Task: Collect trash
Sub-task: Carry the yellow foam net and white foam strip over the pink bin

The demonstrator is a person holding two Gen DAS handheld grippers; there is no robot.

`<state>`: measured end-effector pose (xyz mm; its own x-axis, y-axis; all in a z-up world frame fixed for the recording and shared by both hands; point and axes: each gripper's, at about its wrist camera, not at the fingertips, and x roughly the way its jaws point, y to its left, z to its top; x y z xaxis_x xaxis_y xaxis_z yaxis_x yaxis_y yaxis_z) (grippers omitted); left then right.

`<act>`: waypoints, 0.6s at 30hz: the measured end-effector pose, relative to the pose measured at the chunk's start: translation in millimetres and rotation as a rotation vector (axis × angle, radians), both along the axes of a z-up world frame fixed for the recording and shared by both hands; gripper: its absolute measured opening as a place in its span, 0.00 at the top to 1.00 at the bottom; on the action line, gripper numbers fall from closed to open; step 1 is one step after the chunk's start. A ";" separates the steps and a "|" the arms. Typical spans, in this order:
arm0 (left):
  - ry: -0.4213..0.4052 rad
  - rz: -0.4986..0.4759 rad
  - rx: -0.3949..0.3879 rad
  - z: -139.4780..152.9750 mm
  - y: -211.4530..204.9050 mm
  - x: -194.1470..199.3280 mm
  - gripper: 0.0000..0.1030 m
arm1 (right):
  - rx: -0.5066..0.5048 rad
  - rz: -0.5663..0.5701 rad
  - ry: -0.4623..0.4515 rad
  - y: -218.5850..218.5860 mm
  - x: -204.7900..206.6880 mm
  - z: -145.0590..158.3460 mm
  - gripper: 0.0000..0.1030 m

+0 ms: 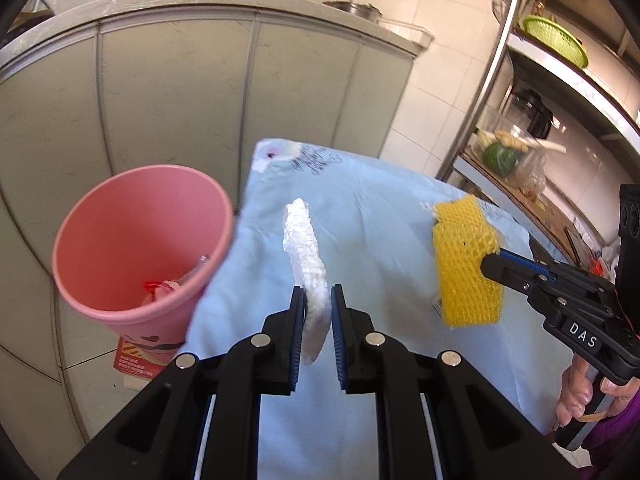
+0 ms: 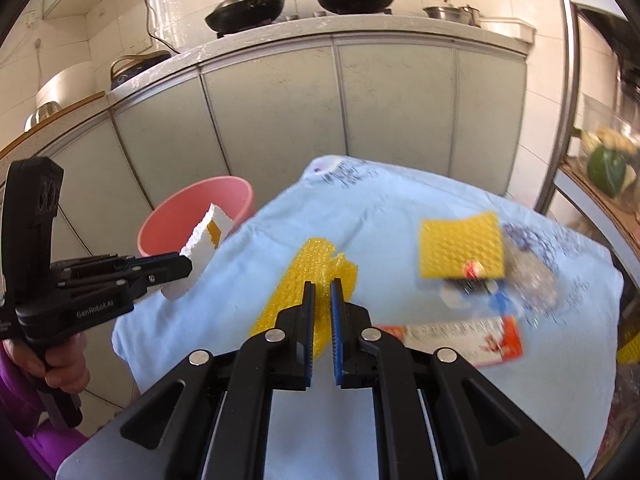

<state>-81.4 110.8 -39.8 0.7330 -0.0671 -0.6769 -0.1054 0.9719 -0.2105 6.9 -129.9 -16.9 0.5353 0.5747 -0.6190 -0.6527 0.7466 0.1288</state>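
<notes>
My left gripper is shut on a white foam piece, which stands up out of its jaws above the light blue tablecloth. A pink bin with some trash at its bottom stands just left of it, beside the table. My right gripper is shut on a yellow foam net, lifted over the cloth. The left wrist view shows the right gripper at the right with the yellow net. In the right wrist view the left gripper holds the white foam before the bin.
On the cloth lie a second yellow foam net, a crumpled clear wrapper and a red-and-white packet. Grey cabinets with woks on the counter stand behind. A metal shelf rack is at the right. A red box lies on the floor under the bin.
</notes>
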 end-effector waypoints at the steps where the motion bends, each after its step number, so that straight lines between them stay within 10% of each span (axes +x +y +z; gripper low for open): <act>1: -0.011 0.020 0.000 2.4 7.2 -2.4 0.88 | 0.003 0.014 -0.012 9.1 1.5 3.7 0.92; 18: -0.061 0.279 -0.008 6.7 110.2 -6.4 0.87 | 0.027 0.207 -0.027 160.8 21.7 2.7 0.92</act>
<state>-87.8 221.0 -33.1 0.7632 0.1378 -0.6313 -0.3559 0.9051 -0.2326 28.6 30.9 -14.2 0.4204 0.6906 -0.5885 -0.7953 0.5927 0.1274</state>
